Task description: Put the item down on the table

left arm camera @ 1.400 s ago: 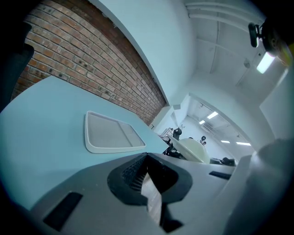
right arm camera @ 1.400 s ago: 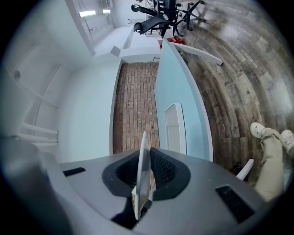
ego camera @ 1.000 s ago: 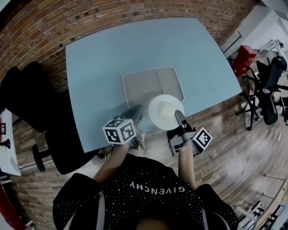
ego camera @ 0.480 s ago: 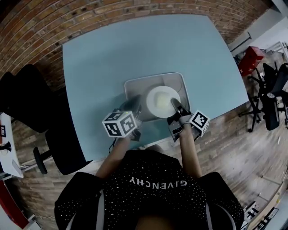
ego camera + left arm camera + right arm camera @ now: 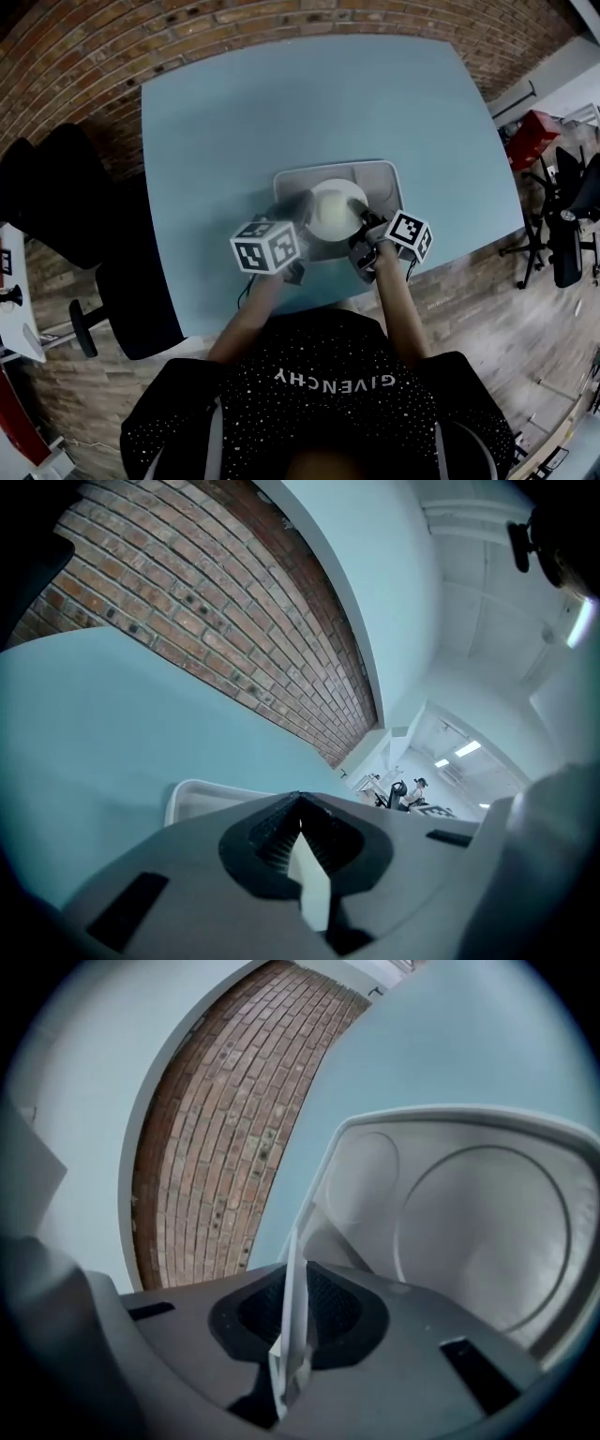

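Setting (head view): pale blue tabletop (image 5: 234, 122) backed by a brick wall (image 5: 141, 47); grey compartmented plastic tray (image 5: 384, 178) near the front edge.
Task item: round white plate (image 5: 333, 208) over the tray (contact not discernible), between left gripper (image 5: 300, 216) and right gripper (image 5: 366, 223).
Left gripper view: jaws clamped on the plate's thin rim (image 5: 309, 888).
Right gripper view: jaws likewise pinching the rim (image 5: 292, 1279); tray beyond.

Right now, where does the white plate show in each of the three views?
Head view: the white plate is at centre, over the tray.
Left gripper view: only its rim, low centre, pinched between the jaws.
Right gripper view: a thin edge, low centre, pinched between the jaws.
Shared landmark: the grey tray on the blue table.
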